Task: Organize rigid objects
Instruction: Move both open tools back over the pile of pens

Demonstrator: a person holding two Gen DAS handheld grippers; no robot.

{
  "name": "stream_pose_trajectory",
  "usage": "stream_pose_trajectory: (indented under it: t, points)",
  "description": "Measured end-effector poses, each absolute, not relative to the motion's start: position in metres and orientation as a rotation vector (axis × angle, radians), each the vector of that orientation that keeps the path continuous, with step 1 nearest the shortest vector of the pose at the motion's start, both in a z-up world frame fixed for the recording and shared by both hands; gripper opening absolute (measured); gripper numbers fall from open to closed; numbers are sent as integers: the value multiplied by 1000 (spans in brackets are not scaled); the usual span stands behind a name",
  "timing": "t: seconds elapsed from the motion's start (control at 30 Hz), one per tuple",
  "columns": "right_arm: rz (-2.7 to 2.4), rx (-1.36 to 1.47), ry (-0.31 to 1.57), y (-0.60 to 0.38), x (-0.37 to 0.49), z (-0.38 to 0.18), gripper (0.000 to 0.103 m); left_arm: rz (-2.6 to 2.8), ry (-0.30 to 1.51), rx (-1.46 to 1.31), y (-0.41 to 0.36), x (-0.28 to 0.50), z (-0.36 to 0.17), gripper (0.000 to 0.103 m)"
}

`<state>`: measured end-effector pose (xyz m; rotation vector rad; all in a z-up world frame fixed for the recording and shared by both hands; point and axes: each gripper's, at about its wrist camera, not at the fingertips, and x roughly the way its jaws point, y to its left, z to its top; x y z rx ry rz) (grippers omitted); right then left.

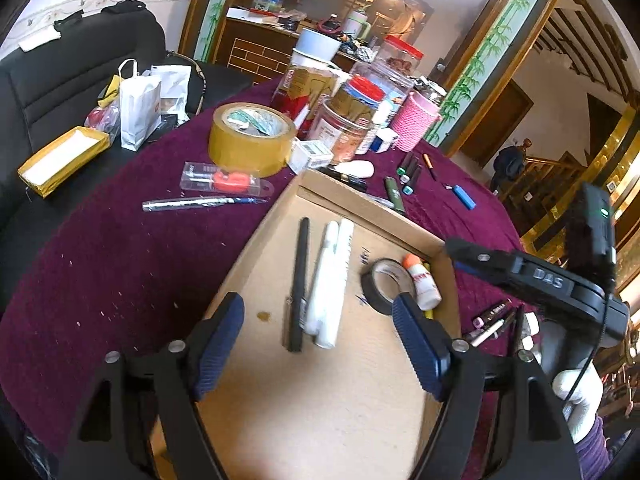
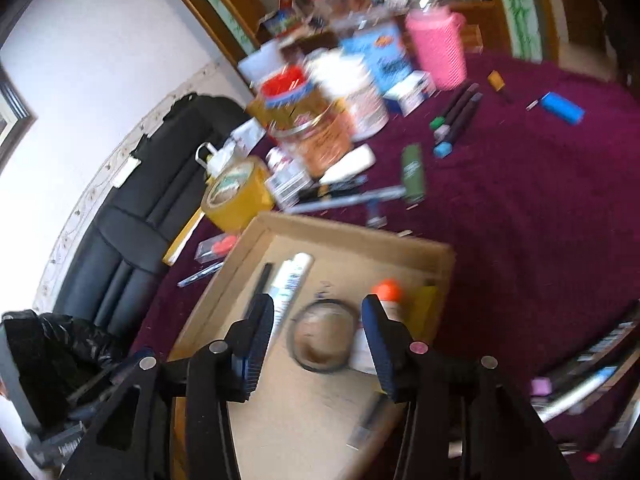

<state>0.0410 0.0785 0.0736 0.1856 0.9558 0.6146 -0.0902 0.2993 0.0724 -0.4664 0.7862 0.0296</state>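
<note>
A shallow cardboard tray (image 1: 352,392) lies on the purple tablecloth (image 1: 120,264). In it lie a black pen (image 1: 300,284), two white markers (image 1: 332,280), a black tape roll (image 1: 384,284) and a small white glue bottle with an orange cap (image 1: 422,284). My left gripper (image 1: 320,312) hovers open over the near ends of the pen and markers, with its pads clear of them. My right gripper (image 2: 318,308) hangs open above the tape roll (image 2: 322,336), the glue bottle (image 2: 386,292) just by its right finger. Its pads touch nothing. The right wrist view is blurred.
Beyond the tray stand a brown packing tape roll (image 1: 252,138), several jars (image 1: 344,128) and a pink cup (image 1: 416,124). Loose markers (image 1: 410,172), a blue lighter (image 1: 466,196), a pen (image 1: 200,202) and a packaged red tool (image 1: 228,180) lie on the cloth. A black sofa (image 1: 60,80) sits left.
</note>
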Motion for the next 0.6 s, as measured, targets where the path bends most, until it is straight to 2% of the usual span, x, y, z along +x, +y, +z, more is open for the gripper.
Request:
stream_pose_trajectory:
  t: [0.13, 0.17, 0.23, 0.27, 0.3, 0.4, 0.6]
  points:
    - [503, 100, 799, 27, 16, 99, 52, -2, 769, -439, 278, -97, 81, 76]
    - [445, 56, 706, 9, 1, 110, 56, -20, 762, -425, 268, -98, 85, 76]
    - [354, 0, 578, -17, -17, 122, 81, -59, 746, -406, 253, -98, 91, 77]
    - [288, -23, 504, -32, -28, 127, 100, -80, 738, -393, 244, -98, 94, 78]
    - [215, -34, 424, -49, -40, 130, 103, -102, 731, -371, 232, -98, 97, 79]
    - [96, -43, 335, -90, -47, 124, 103, -143, 739, -301, 196, -92, 99, 81]
    - [7, 103, 549, -170, 1, 83, 103, -219, 835, -193, 124, -76, 81, 81]
